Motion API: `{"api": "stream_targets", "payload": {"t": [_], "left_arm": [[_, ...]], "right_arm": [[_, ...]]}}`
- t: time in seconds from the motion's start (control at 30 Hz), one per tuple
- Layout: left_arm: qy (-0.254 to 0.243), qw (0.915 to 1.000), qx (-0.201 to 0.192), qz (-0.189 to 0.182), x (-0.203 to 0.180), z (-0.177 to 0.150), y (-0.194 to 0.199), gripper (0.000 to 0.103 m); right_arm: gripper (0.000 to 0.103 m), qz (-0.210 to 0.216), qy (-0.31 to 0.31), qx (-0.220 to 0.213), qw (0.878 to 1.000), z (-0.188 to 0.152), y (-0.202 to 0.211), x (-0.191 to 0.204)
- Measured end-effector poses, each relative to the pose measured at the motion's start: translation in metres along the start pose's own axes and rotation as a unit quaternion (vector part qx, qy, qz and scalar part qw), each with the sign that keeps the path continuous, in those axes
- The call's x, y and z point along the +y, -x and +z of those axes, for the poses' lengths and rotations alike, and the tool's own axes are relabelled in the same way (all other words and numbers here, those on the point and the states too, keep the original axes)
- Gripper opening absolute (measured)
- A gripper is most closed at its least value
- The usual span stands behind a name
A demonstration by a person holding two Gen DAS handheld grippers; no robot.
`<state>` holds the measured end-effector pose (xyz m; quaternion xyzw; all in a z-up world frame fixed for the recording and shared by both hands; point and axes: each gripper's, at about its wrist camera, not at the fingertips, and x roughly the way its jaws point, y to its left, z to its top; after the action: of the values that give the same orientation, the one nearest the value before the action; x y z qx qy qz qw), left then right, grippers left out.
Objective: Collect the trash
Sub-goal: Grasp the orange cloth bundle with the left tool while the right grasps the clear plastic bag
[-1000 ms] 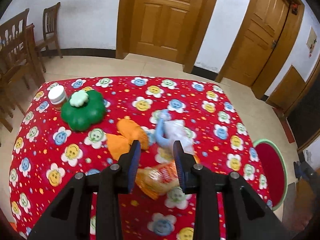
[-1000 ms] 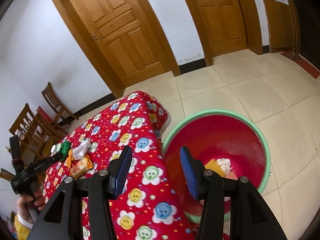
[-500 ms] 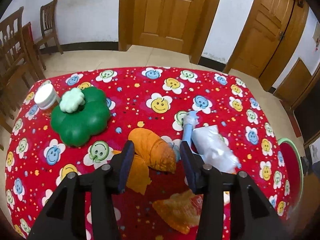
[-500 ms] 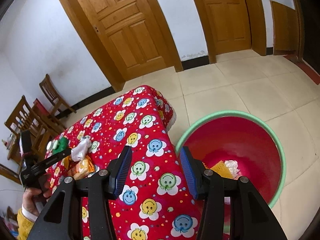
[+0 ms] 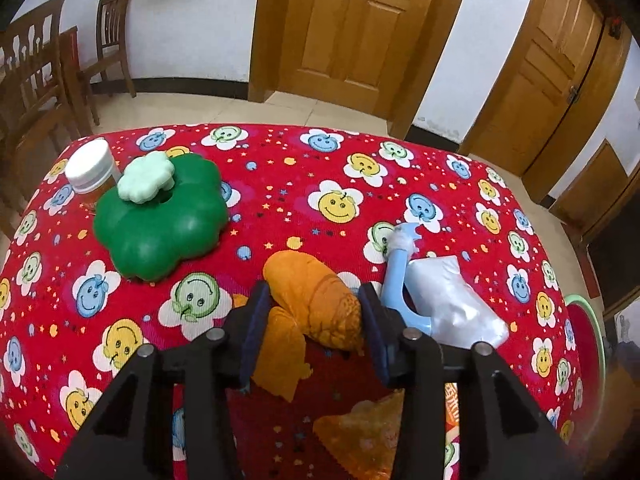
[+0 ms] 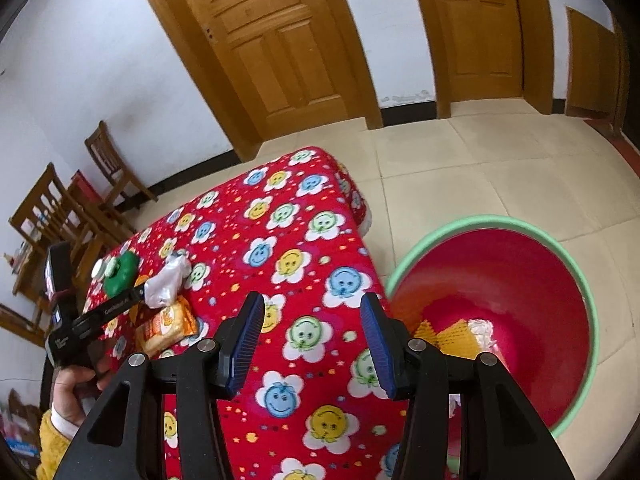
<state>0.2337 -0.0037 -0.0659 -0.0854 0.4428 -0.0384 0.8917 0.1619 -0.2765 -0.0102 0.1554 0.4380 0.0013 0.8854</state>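
The left gripper (image 5: 314, 332) hangs over the red smiley-print worktop (image 5: 304, 184), jaws closing around the crumpled orange wrapper (image 5: 316, 300), not yet pinching. The right gripper (image 6: 312, 344) is spread and empty near the worktop's edge. On the tiled floor (image 6: 480, 168) just beside, the red basin (image 6: 560, 280) holds scraps.

Orange wrapper (image 5: 316, 300) crumpled on tbl

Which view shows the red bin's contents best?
The right wrist view: the red bin sits open below the camera, with yellow and white trash on its bottom. The left wrist view catches only a sliver of its green rim at the right edge.
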Motion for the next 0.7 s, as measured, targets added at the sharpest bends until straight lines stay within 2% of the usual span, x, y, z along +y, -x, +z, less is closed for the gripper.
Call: {"api": "stream_targets", "payload": {"t": [0.43,0.7], "left_arm": [[0.014,0.9985,-0.026,-0.047,0.025,-0.021,0.054,0.041],[0.022,0.9977,-0.050,-0.039,0.039,-0.028,0.069,0.041]], "right_arm": [[0.051,0.038,0.046,0.017,0.998,-0.002,-0.028,0.060],[0.051,0.068,0.072,0.028,0.995,-0.003,-0.054,0.107]]}}
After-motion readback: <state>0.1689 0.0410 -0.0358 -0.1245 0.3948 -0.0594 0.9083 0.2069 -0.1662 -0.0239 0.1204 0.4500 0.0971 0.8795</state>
